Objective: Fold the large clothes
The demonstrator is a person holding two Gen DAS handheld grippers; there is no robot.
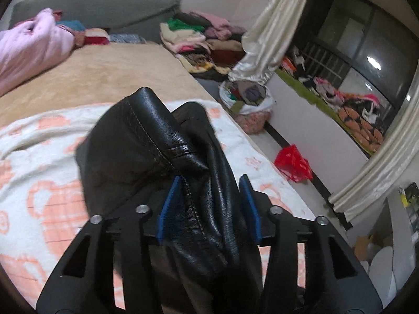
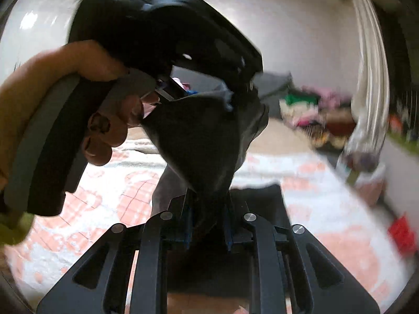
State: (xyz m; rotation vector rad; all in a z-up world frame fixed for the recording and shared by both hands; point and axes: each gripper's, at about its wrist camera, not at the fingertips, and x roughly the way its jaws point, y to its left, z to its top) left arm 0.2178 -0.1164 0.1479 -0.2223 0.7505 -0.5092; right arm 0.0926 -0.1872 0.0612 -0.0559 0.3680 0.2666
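A black leather garment (image 1: 157, 136) is lifted in a bunch above the bed's white and orange blanket (image 1: 39, 170). It runs between the blue pads (image 1: 170, 204) of my left gripper (image 1: 210, 204). The left pad lies against the leather, while a thin gap shows at the right pad, so the jaws stand open around it. In the right wrist view the same garment (image 2: 204, 141) rises from my right gripper (image 2: 208, 225), which is shut on a narrow fold of it. A hand (image 2: 78, 78) at upper left holds the other tool's handle close above the garment.
A tan blanket (image 1: 91, 73) covers the far half of the bed, with a pink coat (image 1: 34, 44) at the far left. Stacked clothes (image 1: 204, 39) sit at the far corner. A cream curtain (image 1: 269, 31), a bag of clothes (image 1: 248, 96) and a red bag (image 1: 293, 162) are right of the bed.
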